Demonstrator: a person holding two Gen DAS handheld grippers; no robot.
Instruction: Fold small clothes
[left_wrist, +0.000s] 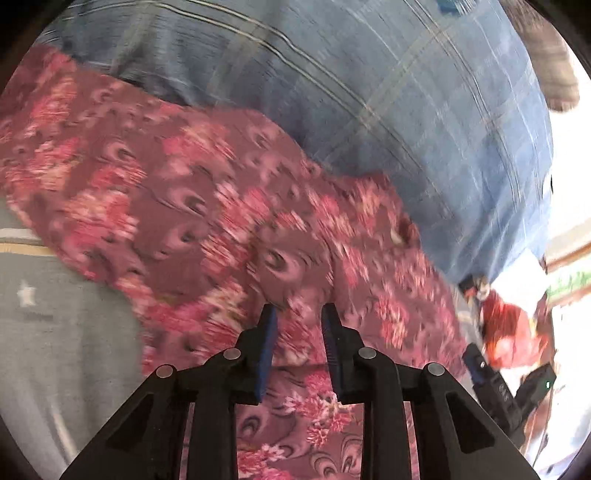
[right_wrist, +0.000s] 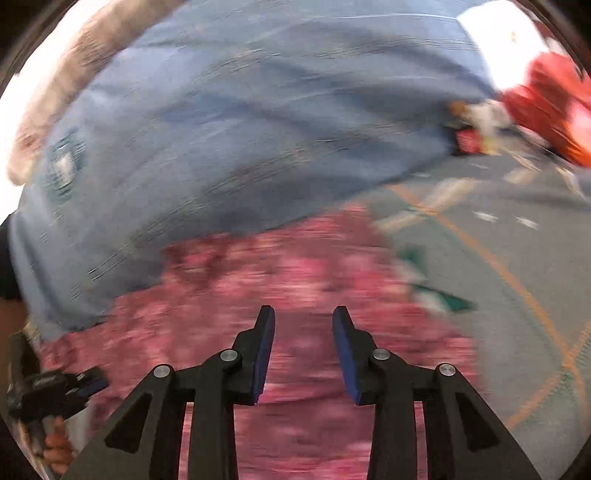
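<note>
A maroon garment with pink flower print (left_wrist: 207, 206) lies spread on the grey bedsheet (left_wrist: 55, 332); it also shows, blurred, in the right wrist view (right_wrist: 295, 280). My left gripper (left_wrist: 299, 314) is open just above the garment's near part, nothing between its fingers. My right gripper (right_wrist: 303, 315) is open above the same garment, empty. The left gripper shows at the lower left of the right wrist view (right_wrist: 55, 387), and the right gripper shows at the lower right of the left wrist view (left_wrist: 506, 391).
A large blue checked cloth (left_wrist: 388, 92) lies beyond the garment, also in the right wrist view (right_wrist: 240, 129). A red and orange heap (left_wrist: 513, 332) sits at the far side, also in the right wrist view (right_wrist: 546, 96). The bedsheet has orange lines (right_wrist: 498, 266).
</note>
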